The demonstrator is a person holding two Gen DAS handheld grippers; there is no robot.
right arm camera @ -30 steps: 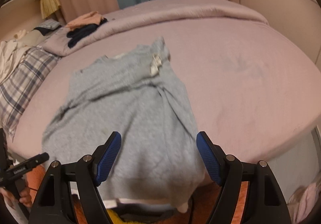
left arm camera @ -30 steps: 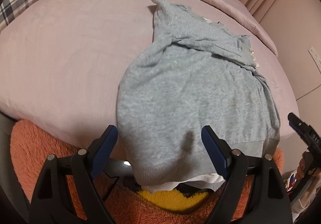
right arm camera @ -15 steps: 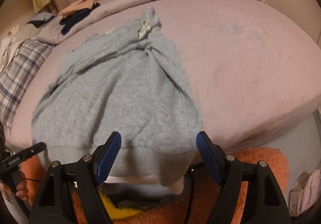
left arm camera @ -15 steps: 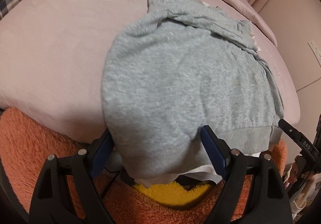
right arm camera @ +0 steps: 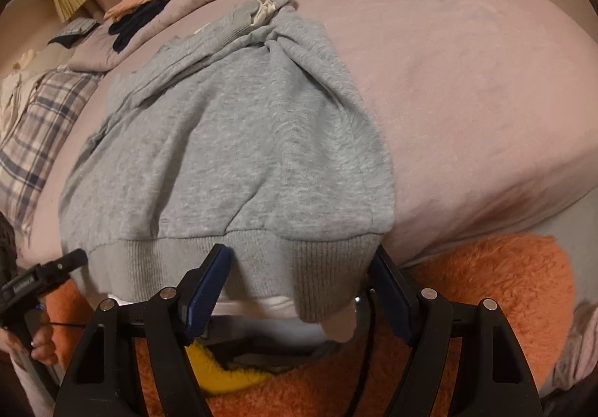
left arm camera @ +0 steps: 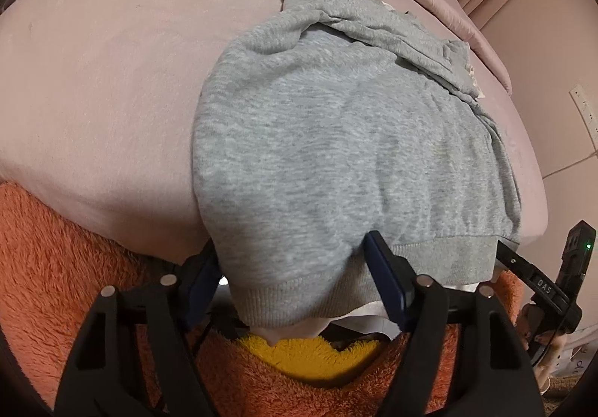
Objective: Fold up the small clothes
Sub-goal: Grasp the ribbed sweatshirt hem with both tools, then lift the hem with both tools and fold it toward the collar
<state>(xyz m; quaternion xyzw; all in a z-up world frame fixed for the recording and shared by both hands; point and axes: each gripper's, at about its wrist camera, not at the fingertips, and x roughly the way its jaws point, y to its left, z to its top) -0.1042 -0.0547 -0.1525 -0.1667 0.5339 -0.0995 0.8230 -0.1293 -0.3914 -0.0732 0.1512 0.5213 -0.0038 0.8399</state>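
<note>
Grey knit: a small grey sweatshirt (left arm camera: 336, 155) lies on the pink bed (left arm camera: 104, 80), its ribbed hem (right arm camera: 239, 263) hanging over the near edge of the mattress toward both grippers.
Long axis: runs from the hem, nearest the cameras, away to the rumpled neck and sleeves (left arm camera: 373, 24) at the far end.
Left gripper (left arm camera: 295, 275): jaws spread wide, straddling the left corner of the hem; the cloth droops between the blue pads (left arm camera: 385, 282) and covers part of the left one, but nothing is pinched.
Right gripper (right arm camera: 299, 286): jaws likewise spread, straddling the right corner of the hem, the ribbing sagging between the blue pads (right arm camera: 207, 282); no pinch visible.
Nearer hand: judged even, as each sits at its own hem corner, so a two-handed lift looks likely next.
Deciding relation: hem lies inside both jaw gaps, directly ahead and slightly above the fingertips.
Texture: soft heathered fleece body, tighter ribbed band, a white label (right arm camera: 263, 7) at the collar; limp, so it will probably sag once lifted.
Underlayer: a white edge (right arm camera: 261, 304) peeks below the hem.
Surroundings: fuzzy orange fabric (left arm camera: 56, 267) with a yellow patch (left arm camera: 306, 353) below; plaid bedding (right arm camera: 33, 125) and folded clothes (right arm camera: 142, 9) far left.
</note>
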